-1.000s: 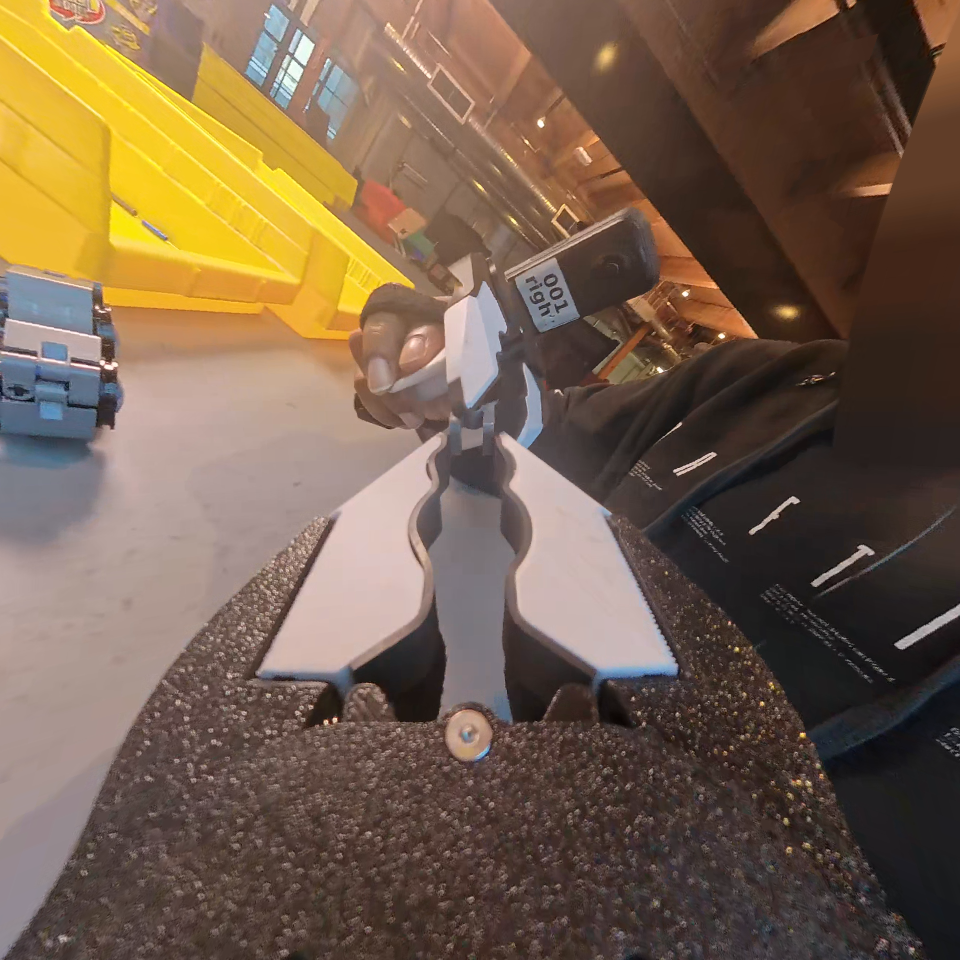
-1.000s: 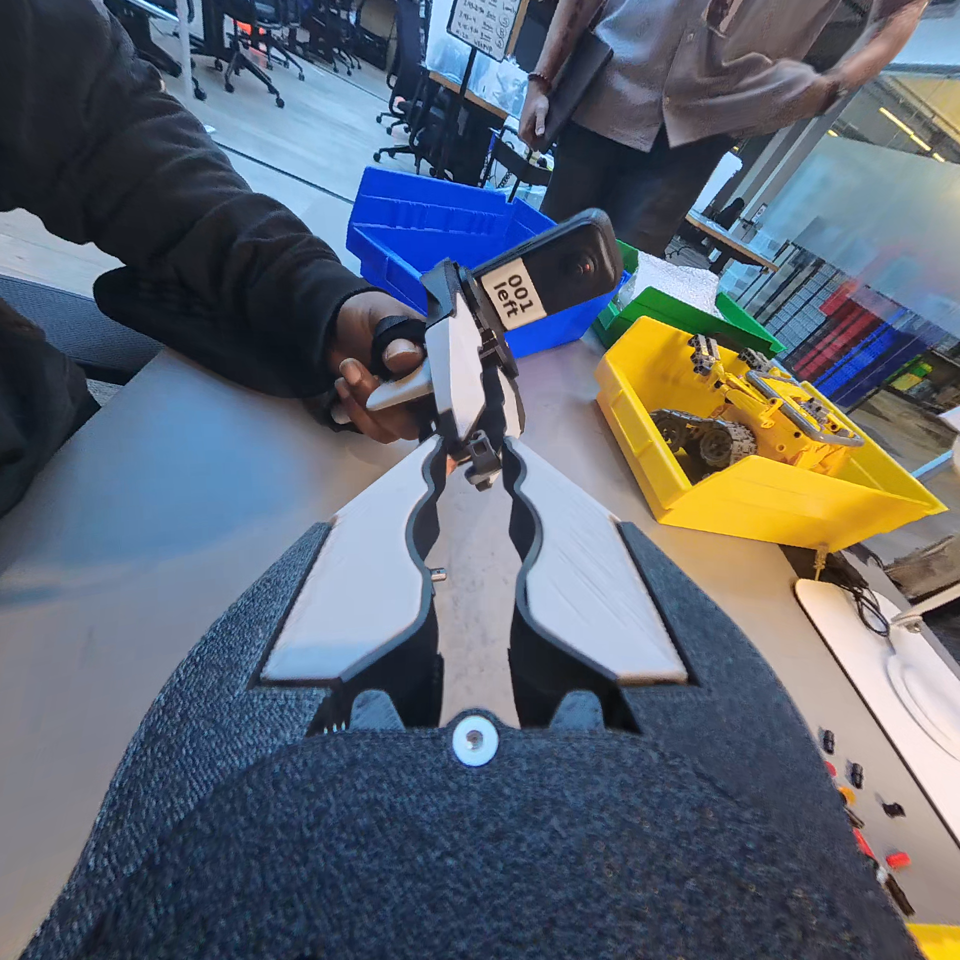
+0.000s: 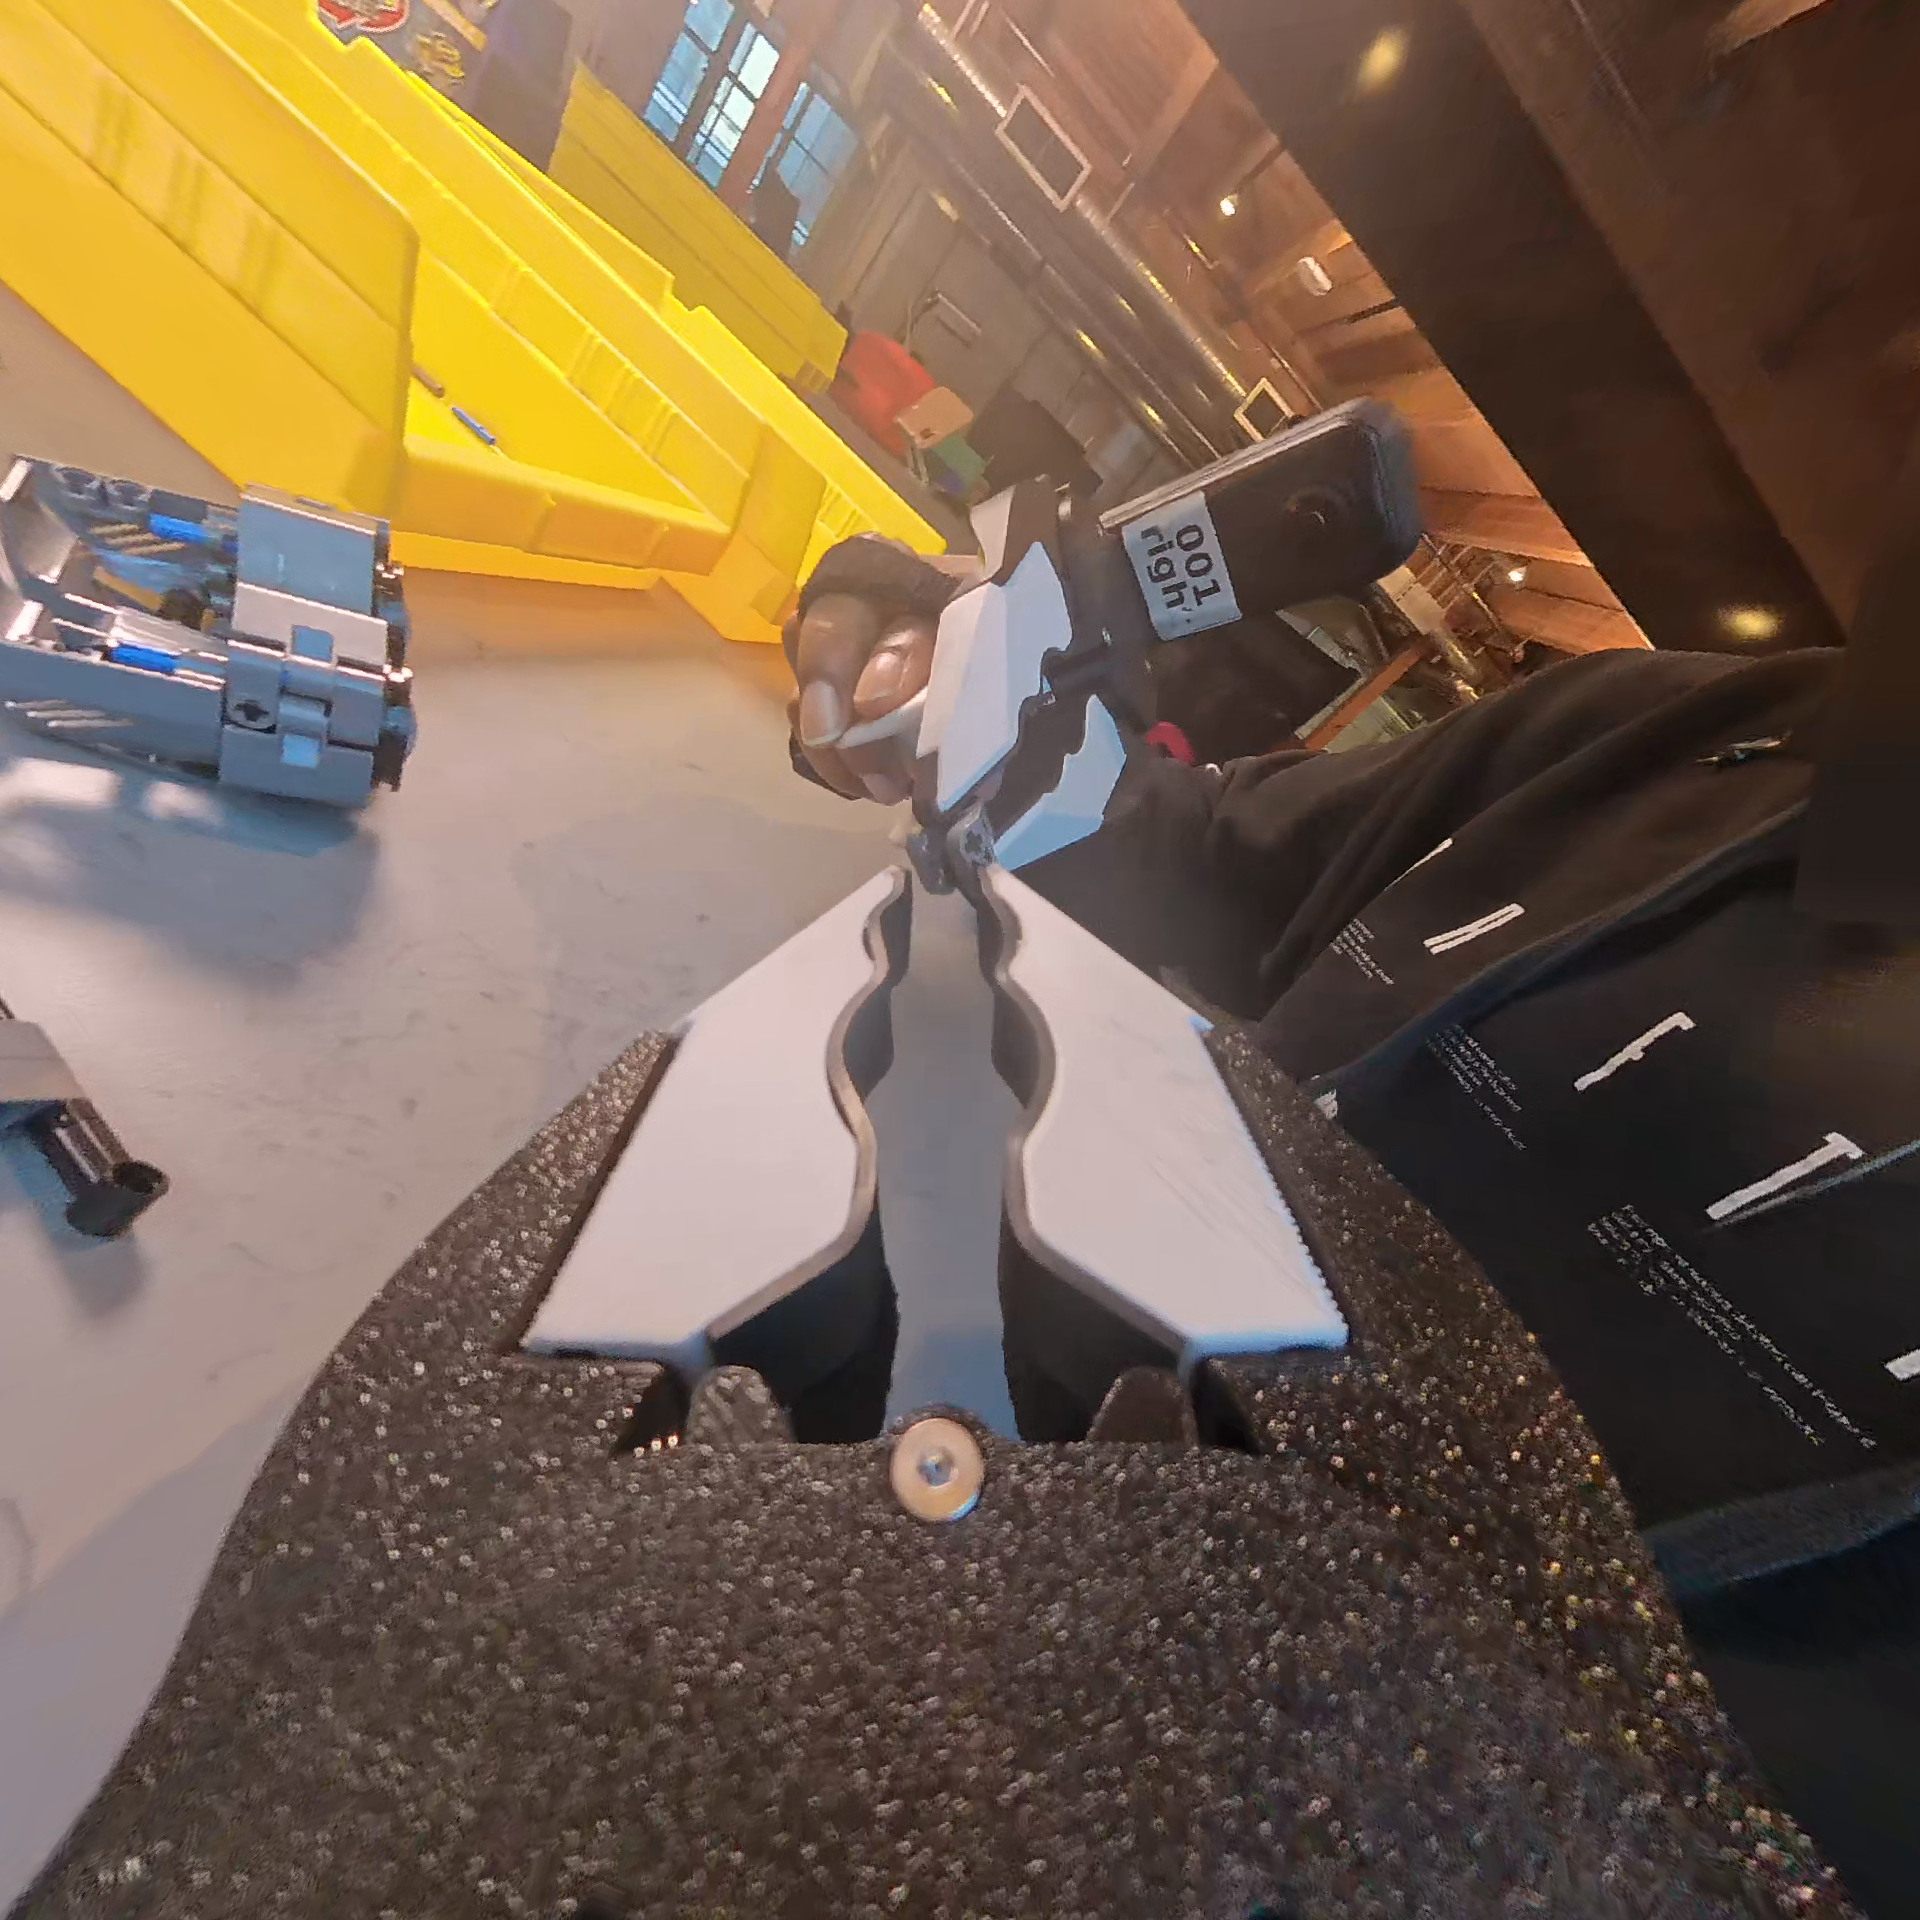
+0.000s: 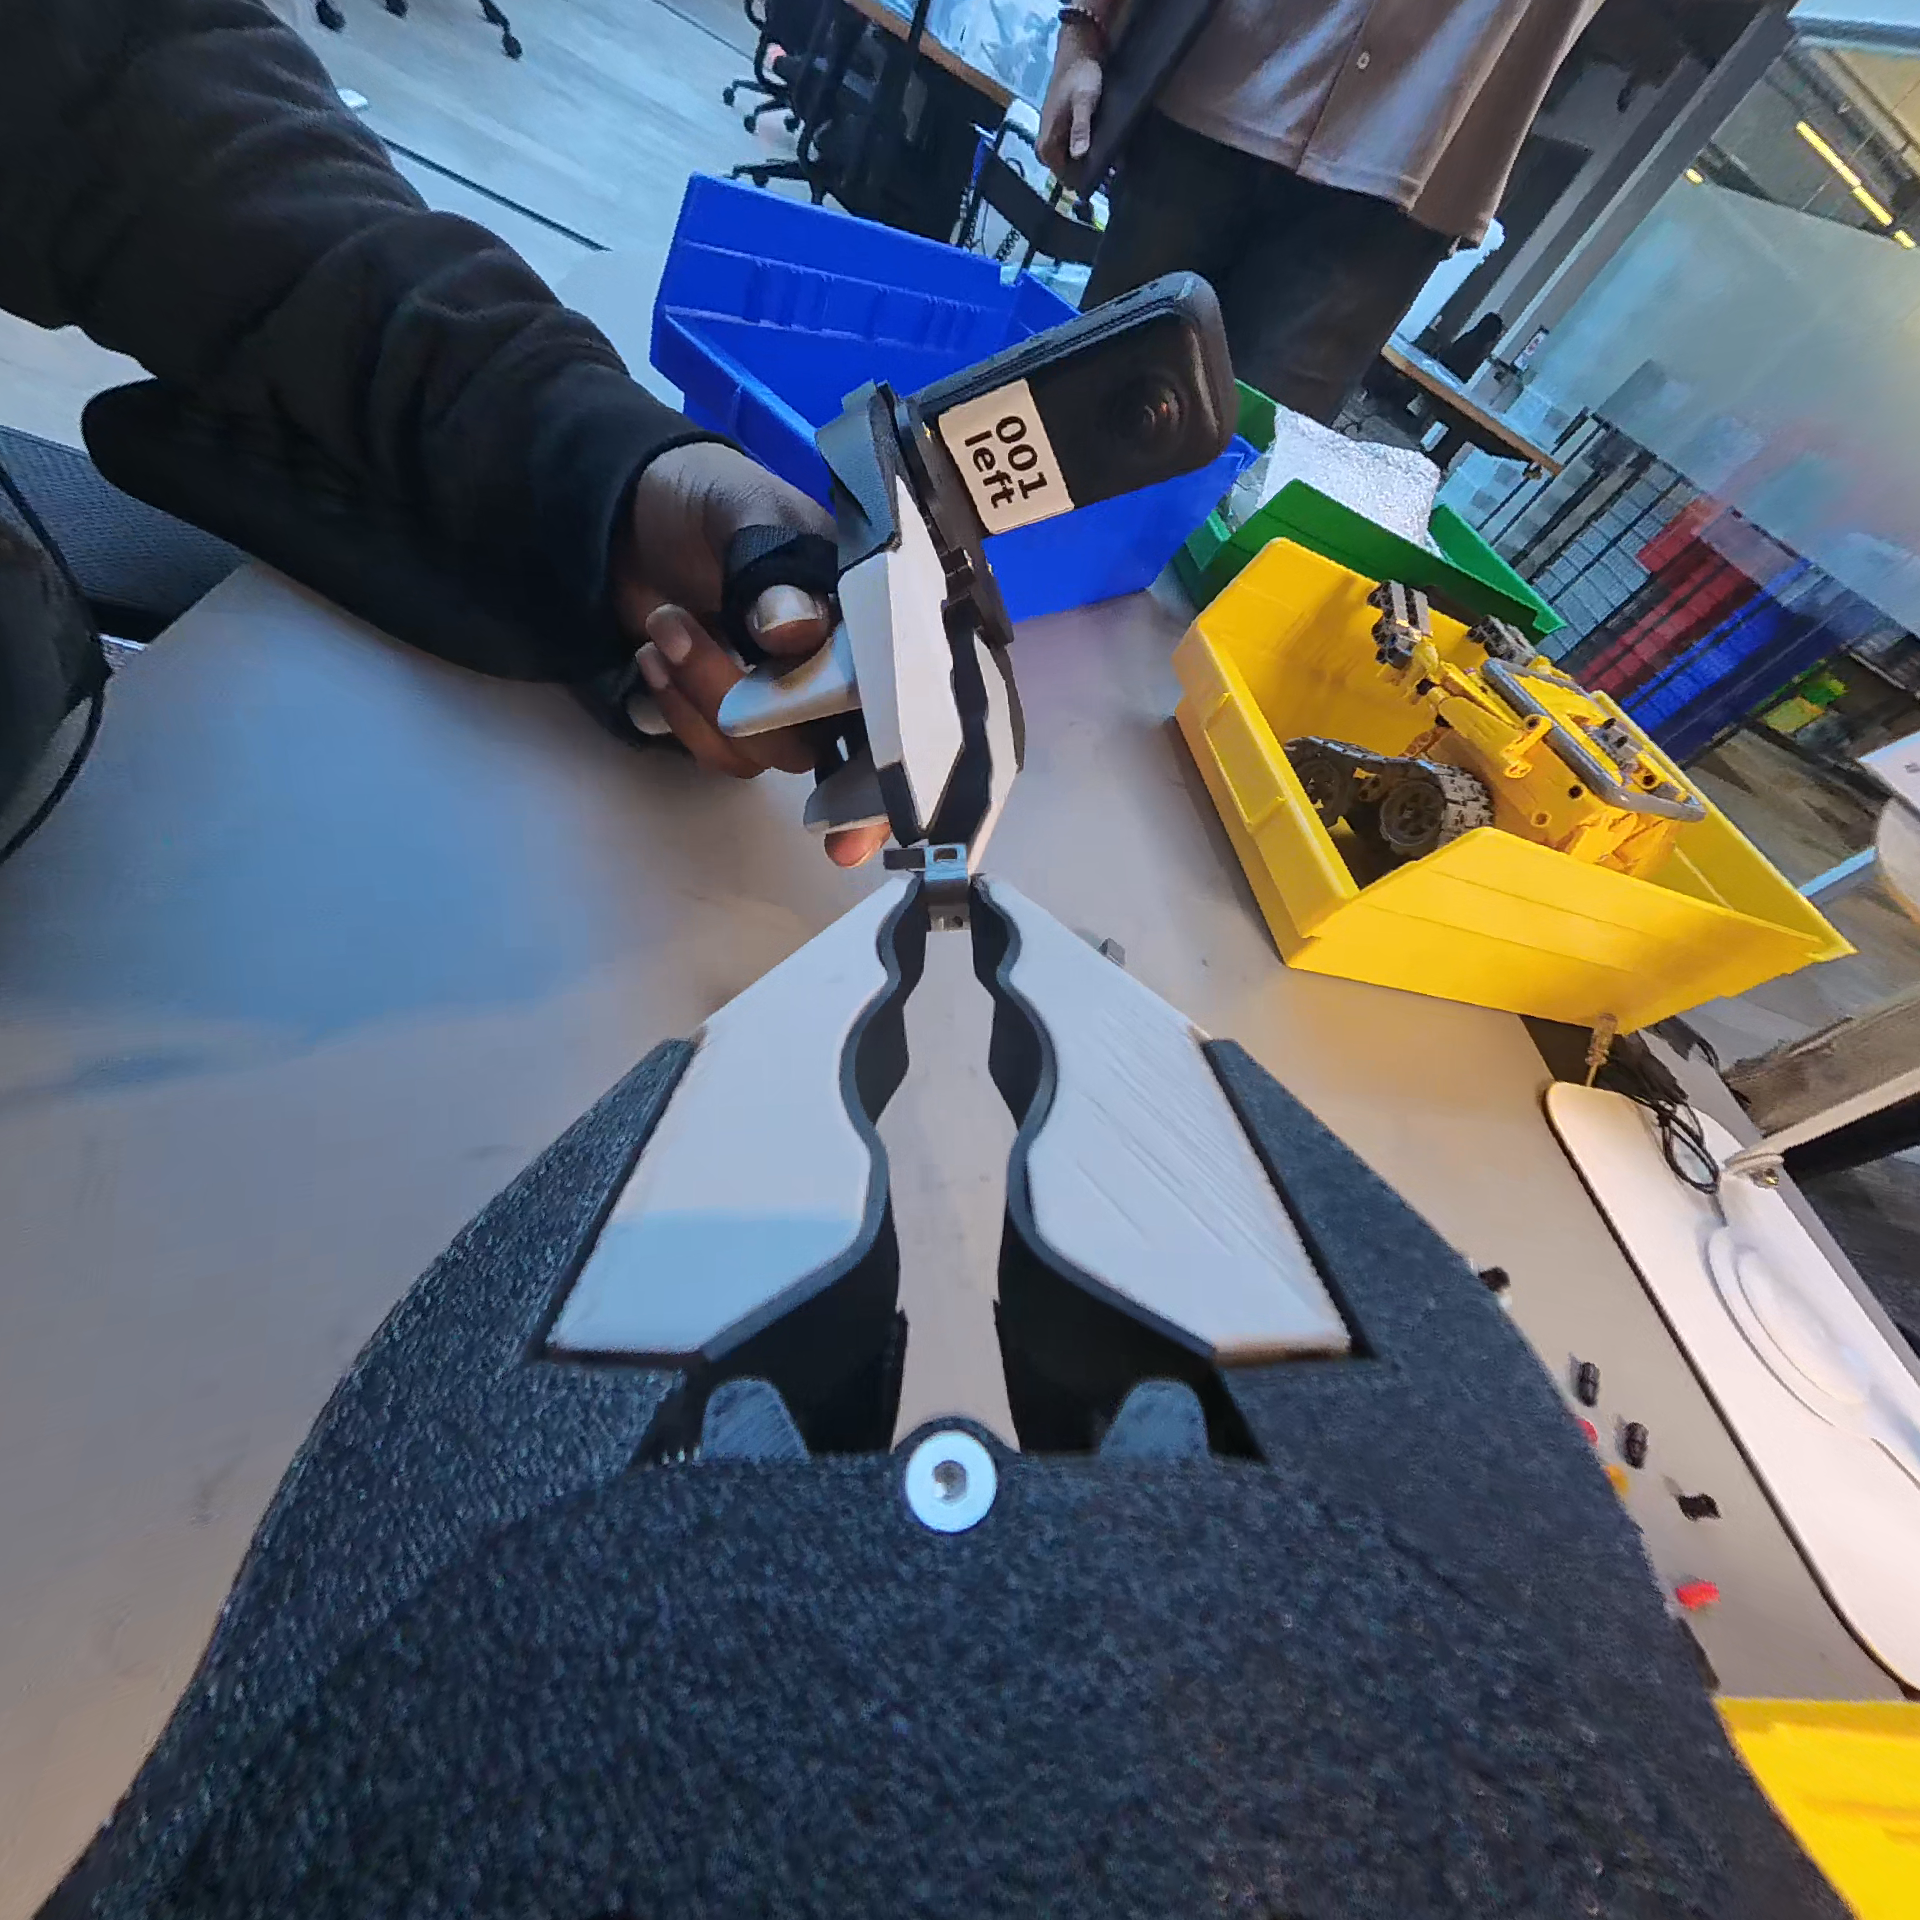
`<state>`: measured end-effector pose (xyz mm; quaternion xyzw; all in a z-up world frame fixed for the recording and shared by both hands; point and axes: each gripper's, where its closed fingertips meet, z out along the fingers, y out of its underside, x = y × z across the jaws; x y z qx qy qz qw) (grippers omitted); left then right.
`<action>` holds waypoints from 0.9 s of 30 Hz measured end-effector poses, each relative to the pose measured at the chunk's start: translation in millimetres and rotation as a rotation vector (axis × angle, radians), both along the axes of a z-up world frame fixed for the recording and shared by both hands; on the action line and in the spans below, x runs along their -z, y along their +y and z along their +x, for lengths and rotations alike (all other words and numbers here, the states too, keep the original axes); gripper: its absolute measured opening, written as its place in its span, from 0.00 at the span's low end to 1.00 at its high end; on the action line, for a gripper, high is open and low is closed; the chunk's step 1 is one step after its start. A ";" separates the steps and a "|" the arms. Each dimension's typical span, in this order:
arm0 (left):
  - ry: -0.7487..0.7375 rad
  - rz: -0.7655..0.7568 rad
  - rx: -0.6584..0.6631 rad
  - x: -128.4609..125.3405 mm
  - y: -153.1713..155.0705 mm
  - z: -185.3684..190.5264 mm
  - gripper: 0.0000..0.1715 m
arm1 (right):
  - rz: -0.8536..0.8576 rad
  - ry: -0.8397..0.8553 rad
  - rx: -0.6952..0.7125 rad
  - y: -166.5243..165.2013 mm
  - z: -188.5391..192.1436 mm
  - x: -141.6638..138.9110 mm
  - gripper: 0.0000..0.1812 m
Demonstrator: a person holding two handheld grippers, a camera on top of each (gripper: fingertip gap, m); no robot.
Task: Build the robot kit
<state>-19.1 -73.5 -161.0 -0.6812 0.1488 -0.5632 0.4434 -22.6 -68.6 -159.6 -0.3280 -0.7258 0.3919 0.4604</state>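
Grippers meet tip to tip above the grey table [image 4: 312, 935], both pinching one small grey brick part [image 4: 940, 873]. In the right wrist view our right gripper [image 4: 943, 904] has its tips nearly pressed together on the lower end of the part, only the part's width between them. The left gripper [image 4: 935, 831] comes in from above, its tips clamped on the upper end. The part's long axis looks to run up the picture along our right fingers; a short dark stub sticks out to its left. It sits clear of the tabletop, between the two claws.

Left wrist view shows the same thing mirrored: left gripper [image 3: 943, 883] tips narrowed on the grey part [image 3: 951, 847], right gripper [image 3: 961, 821] gripping it from the far side. Exact shape of the part is too small to tell.

Around us: grey brick vehicle model [image 3: 239, 644] on the table at left, yellow bins [image 3: 520, 416] behind it. In the right wrist view, a yellow bin [image 4: 1507, 904] holds a yellow tracked brick model [image 4: 1455, 748], with blue bin [image 4: 883, 312] and green bin [image 4: 1351, 530] beyond.
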 end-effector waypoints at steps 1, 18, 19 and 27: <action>-0.006 0.002 0.007 -0.9 -1.2 0.7 0.04 | -0.003 -0.001 -0.003 0.0 -0.2 0.5 0.03; -0.010 -0.010 -0.026 2.3 4.6 -5.7 0.00 | -0.095 0.006 0.015 8.8 -2.6 2.6 0.03; -0.009 -0.009 -0.030 2.4 5.0 -6.2 0.00 | -0.102 0.007 0.015 9.3 -2.4 2.3 0.03; 0.009 -0.007 -0.056 3.5 8.3 -9.2 0.02 | -0.082 0.006 0.030 12.8 -2.3 2.8 0.03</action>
